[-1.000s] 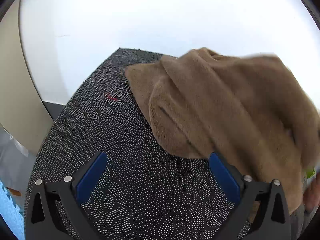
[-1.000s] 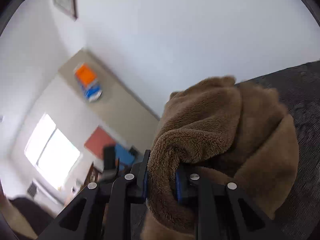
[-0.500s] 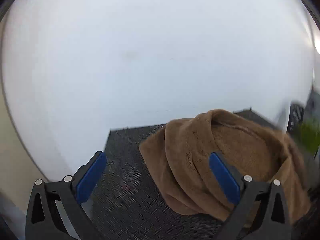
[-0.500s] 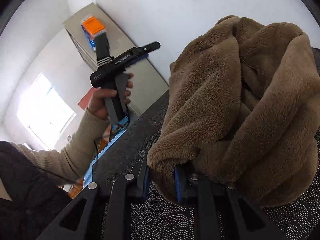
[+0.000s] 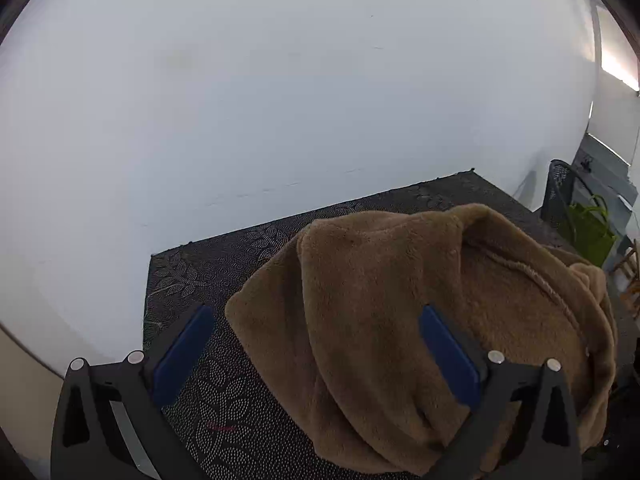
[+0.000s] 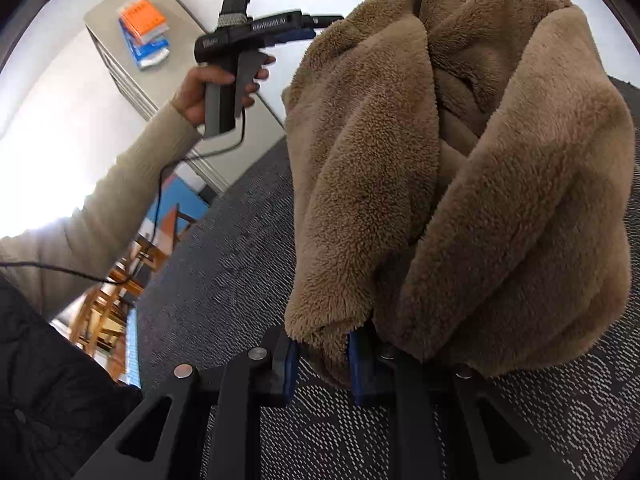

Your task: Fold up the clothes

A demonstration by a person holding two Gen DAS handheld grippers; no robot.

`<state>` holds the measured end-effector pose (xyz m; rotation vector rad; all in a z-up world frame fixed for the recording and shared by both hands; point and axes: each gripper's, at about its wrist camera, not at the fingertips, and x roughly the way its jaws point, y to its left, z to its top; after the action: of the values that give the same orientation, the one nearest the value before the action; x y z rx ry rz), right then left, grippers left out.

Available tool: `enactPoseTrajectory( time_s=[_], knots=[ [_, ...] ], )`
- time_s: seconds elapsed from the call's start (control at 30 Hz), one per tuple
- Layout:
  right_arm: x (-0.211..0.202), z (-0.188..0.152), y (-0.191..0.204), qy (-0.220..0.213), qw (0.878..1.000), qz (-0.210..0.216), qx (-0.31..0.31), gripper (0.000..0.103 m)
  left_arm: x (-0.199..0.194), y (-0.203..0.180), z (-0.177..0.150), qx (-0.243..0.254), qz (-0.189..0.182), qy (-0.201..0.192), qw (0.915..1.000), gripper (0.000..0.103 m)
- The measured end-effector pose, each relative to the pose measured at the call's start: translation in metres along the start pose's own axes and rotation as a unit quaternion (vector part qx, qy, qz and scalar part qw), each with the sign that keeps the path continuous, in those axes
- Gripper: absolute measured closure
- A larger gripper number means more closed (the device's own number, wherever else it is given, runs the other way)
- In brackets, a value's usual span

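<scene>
A brown fleece garment (image 6: pixel 460 168) hangs in a bunched heap over the dark patterned table (image 6: pixel 224 280). My right gripper (image 6: pixel 322 354) is shut on a lower fold of the fleece, with cloth squeezed between its blue pads. In the left wrist view the same brown fleece garment (image 5: pixel 400 300) fills the lower right. My left gripper (image 5: pixel 316 356) is open and hovers just in front of it, holding nothing. The left gripper's body (image 6: pixel 256 36) also shows in the right wrist view, held in a hand (image 6: pixel 200 88) beside the top of the fleece.
The table (image 5: pixel 224 380) ends at a white wall (image 5: pixel 280 100). A beige cabinet (image 6: pixel 132 52) with an orange and blue stack (image 6: pixel 144 28) stands behind. A green bag (image 5: pixel 588 232) and a black mesh bin (image 5: pixel 558 192) sit off the table's right. A sleeve (image 6: pixel 100 216) and wooden chairs (image 6: pixel 112 292) are at left.
The right gripper has lifted the fleece higher, so it hangs in a taller bunch. The left gripper has tilted up toward the wall and come nearer the fleece, still open.
</scene>
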<state>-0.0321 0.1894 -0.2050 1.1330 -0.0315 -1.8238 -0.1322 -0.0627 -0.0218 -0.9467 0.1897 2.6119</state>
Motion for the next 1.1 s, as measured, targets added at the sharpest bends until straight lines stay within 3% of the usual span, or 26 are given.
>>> enactPoseTrajectory(
  time_s=[0.1,0.37,0.47,0.6,0.67,0.7,0.77,0.93,0.97,1.03,1.1],
  knots=[
    [0.001,-0.003,0.008,0.012,1.0,-0.02,-0.008,0.082,0.012,0.006,0.009,0.015,0.0,-0.005,0.9999,0.0],
    [0.011,-0.027,0.028,0.015,0.998,-0.053,-0.023,0.082,0.047,0.046,0.032,-0.028,-0.109,0.022,0.9934,0.0],
    [0.016,-0.027,0.036,0.011,0.998,-0.056,-0.02,0.082,0.071,0.072,0.038,-0.085,-0.141,0.028,0.9859,0.0],
    [0.026,-0.026,0.047,0.009,0.998,-0.064,-0.02,0.082,0.112,0.105,0.035,-0.184,-0.176,0.051,0.9656,0.0],
    [0.028,-0.028,0.049,0.006,0.998,-0.062,-0.017,0.082,0.129,0.112,0.031,-0.23,-0.202,0.072,0.9492,0.0],
    [0.029,-0.029,0.049,0.005,0.998,-0.06,-0.014,0.082,0.141,0.113,0.026,-0.254,-0.225,0.087,0.9366,0.0],
    [0.025,-0.034,0.046,0.002,0.998,-0.058,-0.012,0.082,0.148,0.107,0.02,-0.26,-0.251,0.095,0.9277,0.0],
    [0.036,-0.032,0.055,-0.007,0.998,-0.061,-0.013,0.082,0.126,0.085,0.009,-0.225,-0.33,0.08,0.9132,0.0],
    [0.037,-0.033,0.056,-0.008,0.998,-0.061,-0.012,0.082,0.12,0.081,0.009,-0.216,-0.331,0.079,0.915,0.003],
    [0.037,-0.036,0.056,-0.013,0.998,-0.063,-0.011,0.082,0.107,0.072,0.008,-0.192,-0.321,0.078,0.9241,0.024],
    [0.034,-0.04,0.055,-0.017,0.998,-0.067,-0.01,0.082,0.093,0.066,0.005,-0.166,-0.303,0.083,0.9348,0.076]
  ],
)
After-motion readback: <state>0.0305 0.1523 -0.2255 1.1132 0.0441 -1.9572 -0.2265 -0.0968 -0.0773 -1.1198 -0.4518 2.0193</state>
